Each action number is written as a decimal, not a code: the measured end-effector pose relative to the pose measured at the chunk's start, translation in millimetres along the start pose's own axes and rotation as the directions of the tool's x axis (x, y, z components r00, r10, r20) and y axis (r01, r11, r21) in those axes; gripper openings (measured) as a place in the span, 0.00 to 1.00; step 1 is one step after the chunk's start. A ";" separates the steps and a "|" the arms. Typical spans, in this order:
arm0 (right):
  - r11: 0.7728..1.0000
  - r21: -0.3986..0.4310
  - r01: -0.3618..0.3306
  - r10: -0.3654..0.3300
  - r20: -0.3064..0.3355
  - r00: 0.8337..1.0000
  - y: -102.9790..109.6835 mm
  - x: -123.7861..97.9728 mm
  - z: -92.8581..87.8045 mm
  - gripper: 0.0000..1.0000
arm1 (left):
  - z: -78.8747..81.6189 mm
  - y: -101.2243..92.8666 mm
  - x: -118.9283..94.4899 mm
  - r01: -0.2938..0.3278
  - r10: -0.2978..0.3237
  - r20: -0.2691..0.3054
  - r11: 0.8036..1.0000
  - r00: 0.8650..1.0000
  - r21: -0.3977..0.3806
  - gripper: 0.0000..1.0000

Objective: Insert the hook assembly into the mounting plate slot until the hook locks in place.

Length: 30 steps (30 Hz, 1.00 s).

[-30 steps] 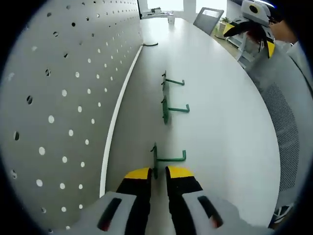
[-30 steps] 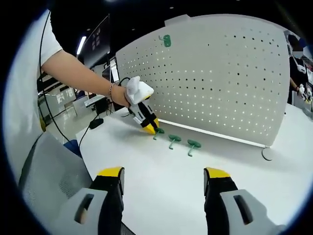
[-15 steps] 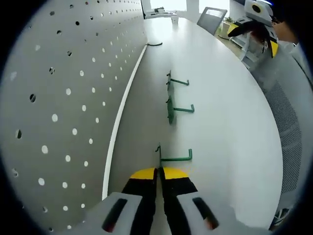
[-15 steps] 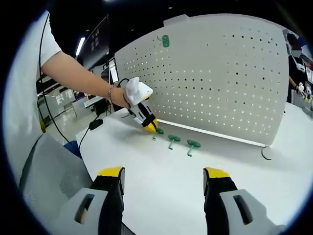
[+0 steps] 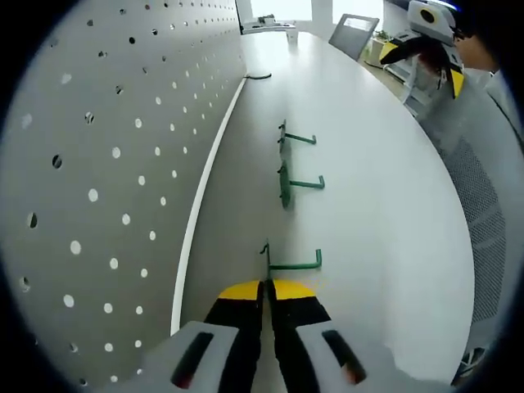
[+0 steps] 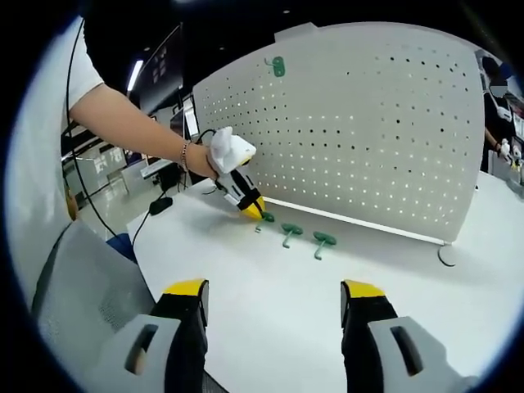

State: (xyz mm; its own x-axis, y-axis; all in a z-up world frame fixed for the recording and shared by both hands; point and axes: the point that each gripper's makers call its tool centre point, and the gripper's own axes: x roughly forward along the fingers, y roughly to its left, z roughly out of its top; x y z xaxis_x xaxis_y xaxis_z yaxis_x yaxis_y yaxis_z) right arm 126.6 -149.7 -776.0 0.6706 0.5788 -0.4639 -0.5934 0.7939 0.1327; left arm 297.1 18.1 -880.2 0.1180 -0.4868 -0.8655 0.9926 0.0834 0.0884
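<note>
Left gripper view: my left gripper (image 5: 266, 288) has its yellow-tipped fingers (image 5: 237, 292) pressed together on the back plate of the nearest green hook (image 5: 288, 264), which lies on the white table (image 5: 385, 213) just beside the pegboard (image 5: 106, 147). Past it lie the second hook (image 5: 295, 184) and the third hook (image 5: 295, 137). My right gripper (image 6: 274, 299) hangs well back, fingers spread, holding nothing. A mounted hook (image 6: 278, 67) sits high on the board. My pinch looks thin; I judge the hook could twist or slip as I lift, then miss the holes.
</note>
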 end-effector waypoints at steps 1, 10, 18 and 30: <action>1.000 0.000 0.001 -0.001 0.000 1.000 -0.4 0.0 -0.1 0.63 | -0.1 0.2 0.1 0.000 0.000 0.000 1.000 1.000 -0.001 0.04; 1.000 0.001 0.004 -0.004 0.003 1.000 -0.4 -0.7 0.9 0.63 | 1.2 -0.9 -3.5 -0.041 0.040 0.041 0.999 0.998 0.025 0.03; 1.000 -0.006 0.002 -0.002 0.003 1.000 -0.3 -0.3 1.0 0.63 | 9.5 0.1 -13.9 -0.056 0.056 0.104 0.998 0.993 0.001 0.03; 1.000 -0.007 0.006 -0.006 0.016 1.000 -0.6 -1.4 3.5 0.63 | 20.8 -6.3 -24.4 -0.082 0.088 0.155 0.996 0.984 -0.039 0.03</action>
State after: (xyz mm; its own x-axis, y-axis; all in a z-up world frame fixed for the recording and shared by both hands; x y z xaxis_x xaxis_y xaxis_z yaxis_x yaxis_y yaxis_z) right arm 127.6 -150.4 -772.4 0.6808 0.5772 -0.4510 -0.5927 0.7958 0.1239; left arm 288.6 11.4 -849.3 0.2075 -0.6065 -0.7675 0.9776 0.1574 0.1400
